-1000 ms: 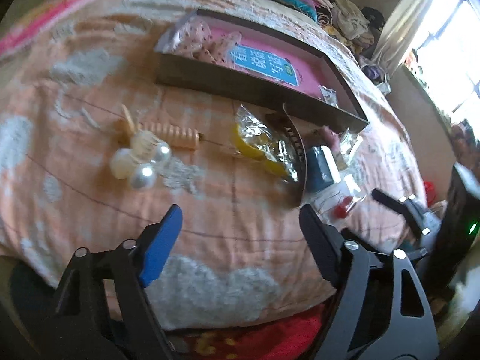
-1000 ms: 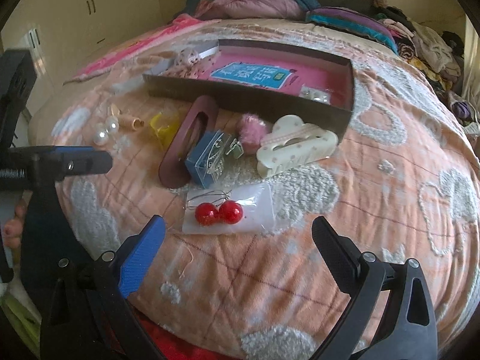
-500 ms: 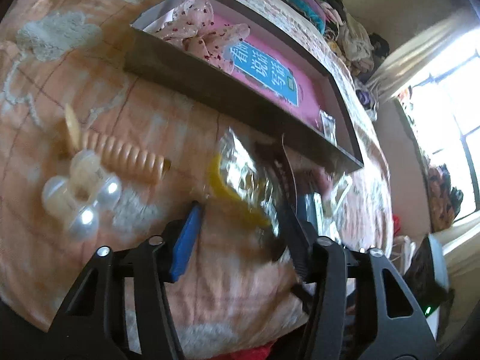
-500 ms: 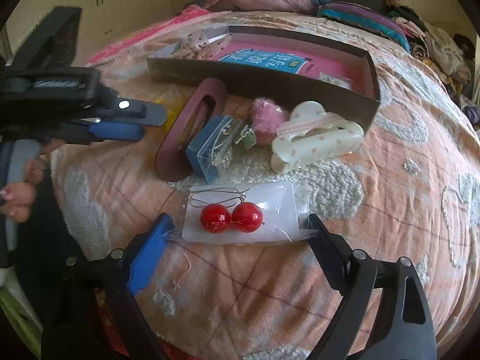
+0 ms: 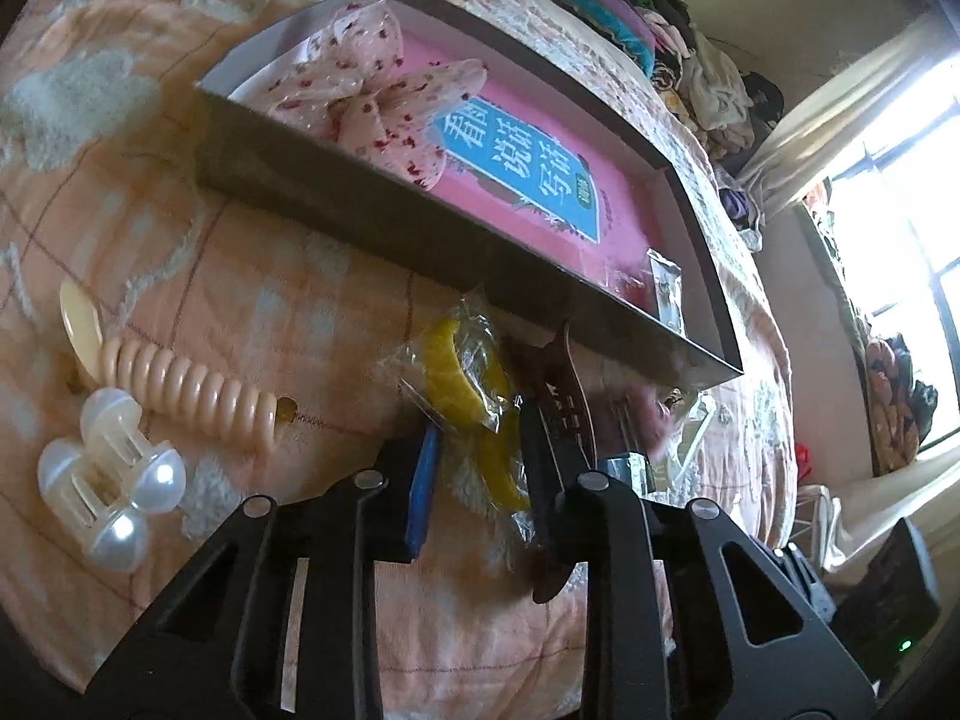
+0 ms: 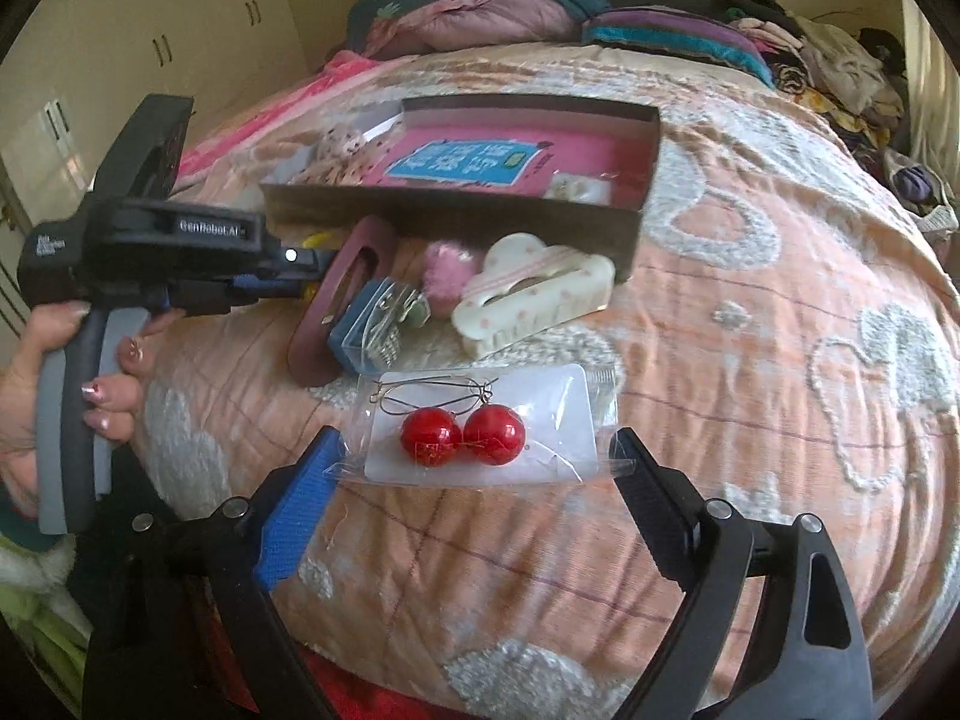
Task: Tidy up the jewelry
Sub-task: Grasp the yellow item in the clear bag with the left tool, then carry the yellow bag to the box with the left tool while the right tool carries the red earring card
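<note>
My left gripper [image 5: 480,438] points down at a yellow hair piece in a clear bag [image 5: 462,372], and its jaws are closing. The bag lies between the fingers, with a strip of bedspread showing beside the blue pad. The right wrist view shows this left gripper [image 6: 312,282] held by a hand, beside a maroon oval clip [image 6: 348,300]. My right gripper [image 6: 477,450] is open. A clear packet with two red bead earrings [image 6: 462,435] lies flat between its tips. The dark open box [image 5: 360,204] holds a pink book and a dotted bow [image 5: 372,90].
On the peach bedspread lie a spiral hair tie [image 5: 198,390], a pearl claw clip [image 5: 108,486], a small blue box of clips [image 6: 372,324], a pink pompom [image 6: 447,276] and a white cloud-shaped claw clip [image 6: 534,294]. Piled clothes and pillows [image 6: 480,6] fill the far end.
My left gripper moved forward and down onto the yellow bagged piece while its jaws narrowed a lot. My right gripper came up to the earring packet, which now sits between its tips.
</note>
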